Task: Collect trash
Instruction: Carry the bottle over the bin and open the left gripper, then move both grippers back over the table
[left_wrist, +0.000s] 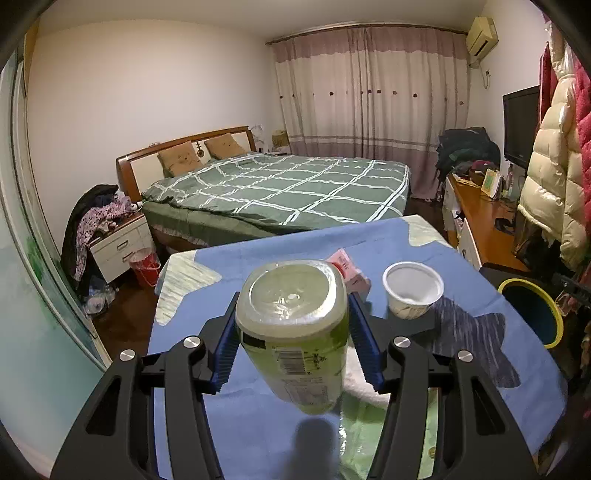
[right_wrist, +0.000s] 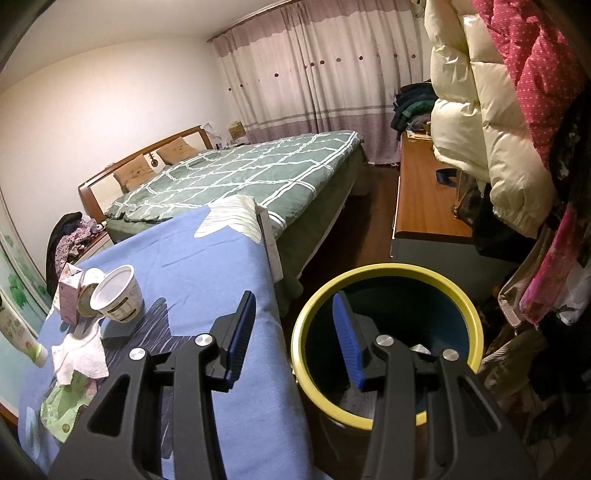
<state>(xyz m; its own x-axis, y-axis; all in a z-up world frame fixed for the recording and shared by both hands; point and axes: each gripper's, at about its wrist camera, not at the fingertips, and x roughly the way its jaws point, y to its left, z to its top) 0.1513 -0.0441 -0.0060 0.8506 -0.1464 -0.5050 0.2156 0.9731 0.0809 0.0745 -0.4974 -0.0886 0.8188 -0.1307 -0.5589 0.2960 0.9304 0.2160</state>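
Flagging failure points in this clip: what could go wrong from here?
1. The left gripper pinches the smooth green bottle near its base; it might slip or swing on the way over.
2. The bin stands off the table's right edge; a short release could miss it.
3. The paper cup and pink carton sit close by and could be knocked.

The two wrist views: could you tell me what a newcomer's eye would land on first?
In the left view, the left gripper grips a green bottle base-first, filling the centre above the blue-covered table. Behind it stand a white cup and a pink carton. In the right view, the open right gripper hangs over the edge of a yellow-rimmed bin beside the table.
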